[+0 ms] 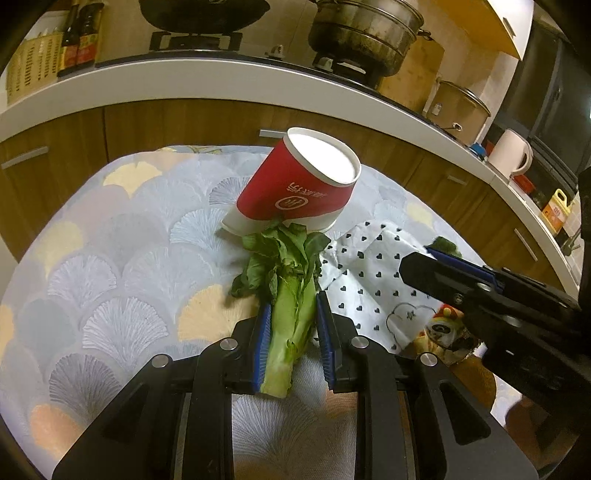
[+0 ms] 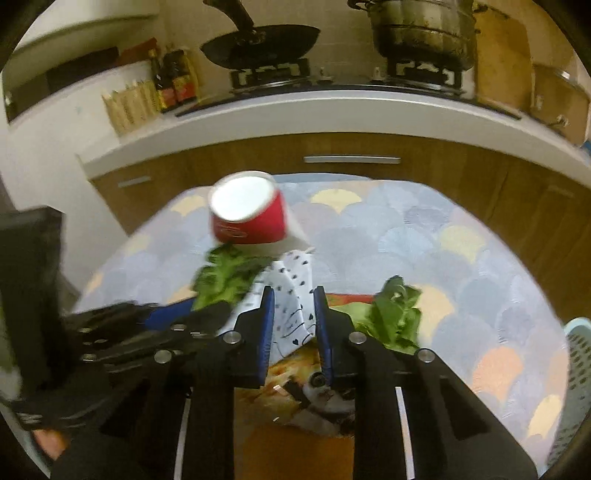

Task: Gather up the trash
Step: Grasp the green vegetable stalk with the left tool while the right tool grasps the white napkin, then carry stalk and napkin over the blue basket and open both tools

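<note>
A green leafy vegetable stalk [image 1: 286, 295] lies on the fan-patterned cloth [image 1: 110, 258]; my left gripper [image 1: 293, 306] has its jaws around the stalk, blue pads [image 1: 263, 332] against it. Its leaves touch a tipped red paper cup [image 1: 295, 188]. A white heart-print wrapper [image 1: 369, 273] lies to the right. In the right wrist view my right gripper [image 2: 293, 299] straddles that wrapper [image 2: 291, 295], pads close to it. The cup [image 2: 249, 218], the stalk's leaves [image 2: 225, 277] and a second vegetable piece [image 2: 395, 314] show there. A printed snack packet [image 2: 314, 391] lies under the right gripper.
A kitchen counter [image 1: 221, 85] with a wok [image 2: 258, 44], a steel pot [image 1: 365, 29], sauce bottles [image 1: 79, 37] and a white kettle [image 1: 511, 155] runs behind the table. A pale blue perforated basket [image 2: 576, 369] stands at the table's right edge.
</note>
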